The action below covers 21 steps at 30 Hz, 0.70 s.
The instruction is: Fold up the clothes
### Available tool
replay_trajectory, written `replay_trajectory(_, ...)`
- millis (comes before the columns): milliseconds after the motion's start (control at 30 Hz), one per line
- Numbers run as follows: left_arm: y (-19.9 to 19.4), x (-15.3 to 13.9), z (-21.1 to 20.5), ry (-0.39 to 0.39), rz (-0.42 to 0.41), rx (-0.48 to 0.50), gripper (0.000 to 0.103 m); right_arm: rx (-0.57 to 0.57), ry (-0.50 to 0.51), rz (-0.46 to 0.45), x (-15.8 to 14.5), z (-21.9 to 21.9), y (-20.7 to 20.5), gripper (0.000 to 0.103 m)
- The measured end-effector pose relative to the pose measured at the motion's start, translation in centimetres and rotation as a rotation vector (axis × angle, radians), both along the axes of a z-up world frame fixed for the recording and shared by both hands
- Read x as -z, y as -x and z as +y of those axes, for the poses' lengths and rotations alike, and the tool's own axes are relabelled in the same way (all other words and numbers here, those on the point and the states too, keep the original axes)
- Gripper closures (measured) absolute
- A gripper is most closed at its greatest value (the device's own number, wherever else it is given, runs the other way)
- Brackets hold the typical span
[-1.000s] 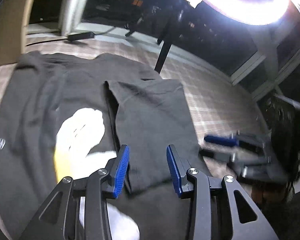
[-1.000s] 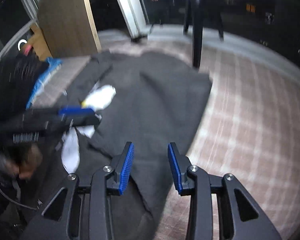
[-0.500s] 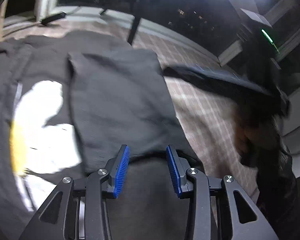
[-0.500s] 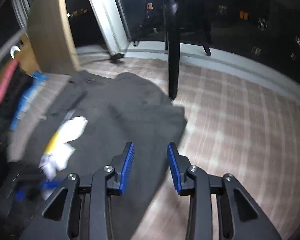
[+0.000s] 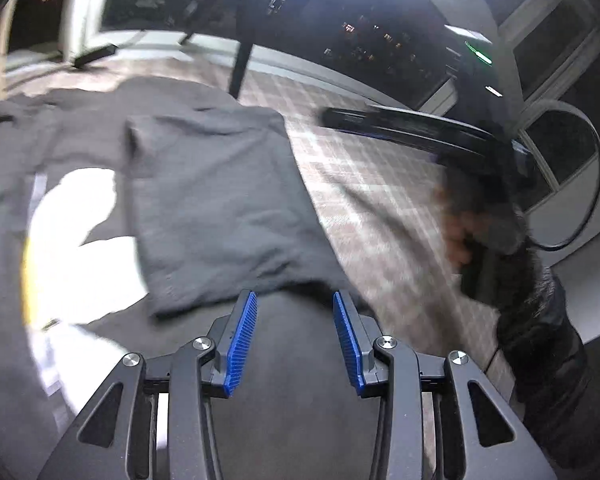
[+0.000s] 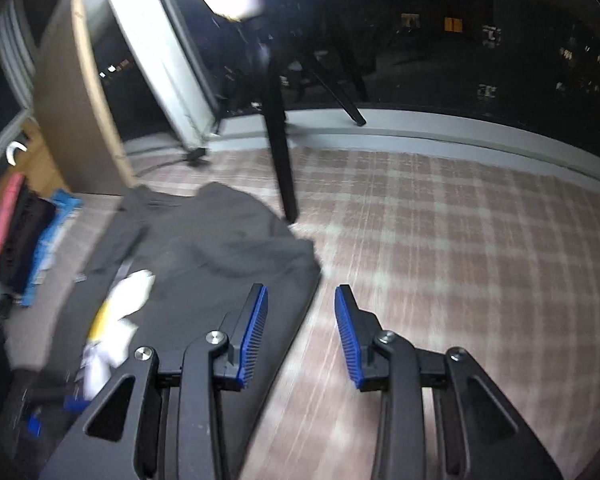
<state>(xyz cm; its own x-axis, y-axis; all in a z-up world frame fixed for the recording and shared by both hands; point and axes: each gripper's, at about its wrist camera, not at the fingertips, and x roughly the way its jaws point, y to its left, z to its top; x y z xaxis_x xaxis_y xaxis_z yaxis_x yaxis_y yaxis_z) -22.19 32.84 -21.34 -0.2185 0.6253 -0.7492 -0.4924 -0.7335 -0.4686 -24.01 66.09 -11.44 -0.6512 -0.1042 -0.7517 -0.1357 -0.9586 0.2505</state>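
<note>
On the plaid-covered bed (image 6: 440,220) the dark shirt (image 5: 204,200) lay with 1 side folded in, my left claw (image 5: 295,336) and right claw (image 6: 300,332) both parted and empty above it, so I judged the opposite edge needed grasping next.

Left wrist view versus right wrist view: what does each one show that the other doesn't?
Only the left wrist view shows the right claw from outside, blurred, with the hand holding it and a looping cable. It also shows the folded-over flap of the shirt.

Only the right wrist view shows the wooden panel and the pink and blue items stacked at the left.

Both show the dark shirt with its white print, the checked cloth, a black pole, and an open, empty claw.
</note>
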Motion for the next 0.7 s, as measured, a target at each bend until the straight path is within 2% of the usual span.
replay_trajectory(133,-2.8,-2.3,-4.3,0.023,0.026,-0.023,0.066,0.015,0.069,0.050,-3.7,0.3,-7.5,0.068)
replay_trajectory(233,-5.3,-3.3,-6.4,0.042,0.035,-0.012,0.066,0.075,0.122,0.063,-5.4,0.5,-14.3,0.066)
replay_trajectory(300,-7.2,-3.9,-7.0,0.063,0.044,-0.004,0.064,0.111,0.150,0.051,-5.7,0.1,-18.8,0.066)
replay_trajectory(433,-11.7,-4.4,-7.5,0.055,0.054,0.039,0.064,0.188,0.149,0.026,-5.8,-2.2,-28.0,0.066)
replay_trajectory(533,-16.6,-4.9,-7.8,0.050,0.068,0.078,0.064,0.229,0.166,0.023,-5.8,-5.3,-35.8,0.066)
replay_trajectory(633,-21.9,-4.5,-7.3,0.037,0.048,0.133,0.064,0.255,0.182,-0.001,-5.4,-8.3,-41.6,0.066)
replay_trajectory(700,-25.5,-4.2,-6.5,0.042,0.044,0.184,0.064,0.274,0.233,0.019,-6.2,-10.1,-46.5,0.066)
